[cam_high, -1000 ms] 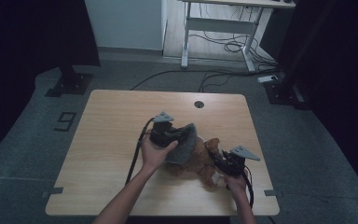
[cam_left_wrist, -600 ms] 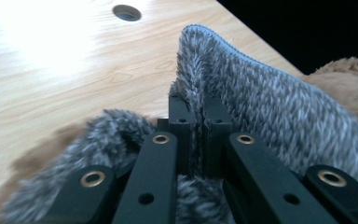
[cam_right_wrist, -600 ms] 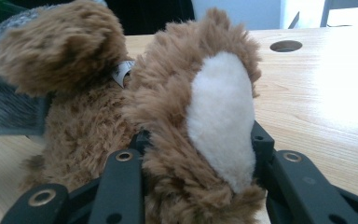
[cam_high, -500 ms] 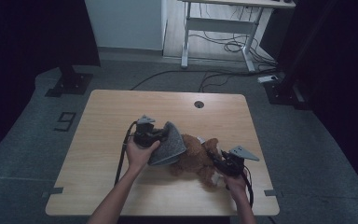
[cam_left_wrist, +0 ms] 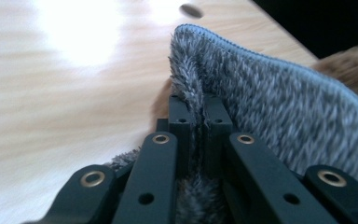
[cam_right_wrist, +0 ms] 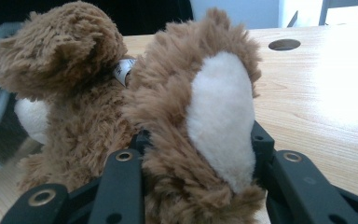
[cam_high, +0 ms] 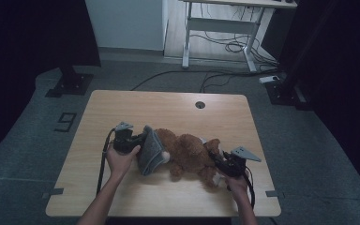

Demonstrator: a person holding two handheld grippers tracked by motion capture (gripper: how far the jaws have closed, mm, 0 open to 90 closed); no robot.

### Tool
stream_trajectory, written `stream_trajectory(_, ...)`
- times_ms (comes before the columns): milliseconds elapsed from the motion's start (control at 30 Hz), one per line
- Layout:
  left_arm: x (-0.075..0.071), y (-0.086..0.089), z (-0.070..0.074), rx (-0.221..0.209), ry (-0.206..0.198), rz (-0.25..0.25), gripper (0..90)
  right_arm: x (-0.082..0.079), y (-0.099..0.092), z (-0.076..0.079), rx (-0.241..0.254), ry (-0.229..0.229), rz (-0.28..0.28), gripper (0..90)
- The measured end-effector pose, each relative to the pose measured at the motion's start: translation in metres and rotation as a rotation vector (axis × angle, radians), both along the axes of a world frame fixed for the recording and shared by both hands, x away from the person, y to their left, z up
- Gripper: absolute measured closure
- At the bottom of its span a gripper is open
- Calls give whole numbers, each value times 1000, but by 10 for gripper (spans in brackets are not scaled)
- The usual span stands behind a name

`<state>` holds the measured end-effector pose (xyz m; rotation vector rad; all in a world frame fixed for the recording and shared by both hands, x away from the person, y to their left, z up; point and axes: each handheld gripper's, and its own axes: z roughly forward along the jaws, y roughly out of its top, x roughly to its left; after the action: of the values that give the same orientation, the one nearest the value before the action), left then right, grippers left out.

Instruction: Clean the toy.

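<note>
On the light wooden bench [cam_high: 122, 108], the left hand-held gripper [cam_high: 138, 143], clamped on a grey fleecy garment [cam_high: 151, 151], has pulled it clear of the brown plush bear [cam_high: 190, 154]; the right hand-held gripper [cam_high: 220, 161] grips its foot.

The light wooden rectangular table [cam_high: 178, 110] has a round cable hole [cam_high: 200, 104] near its far edge. Beyond it, a white-legged desk [cam_high: 218, 23] stands over black cables [cam_high: 225, 47] on the floor. A "9" marking [cam_high: 65, 122] sits on the grey floor at left.
</note>
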<state>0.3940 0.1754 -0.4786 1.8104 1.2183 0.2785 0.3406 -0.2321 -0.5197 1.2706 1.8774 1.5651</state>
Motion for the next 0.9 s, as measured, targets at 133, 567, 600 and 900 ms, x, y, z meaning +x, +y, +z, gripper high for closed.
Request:
stream_trajectory(133, -10, 1, 16, -28, -124, -11, 848, 0, -1, 0, -3, -2, -1, 611)
stream_trajectory(567, -11, -113, 94, -53, -240, -268, 847, 0, -2, 0, -7, -6, 0, 612)
stream_trajectory(600, -10, -125, 94, -47, -231, -286, 846, 0, -2, 0, -7, -5, 1, 612)
stream_trajectory(900, 17, -144, 40, 75, -74, -232, 842, -2, -3, 0, -12, -6, 6, 611)
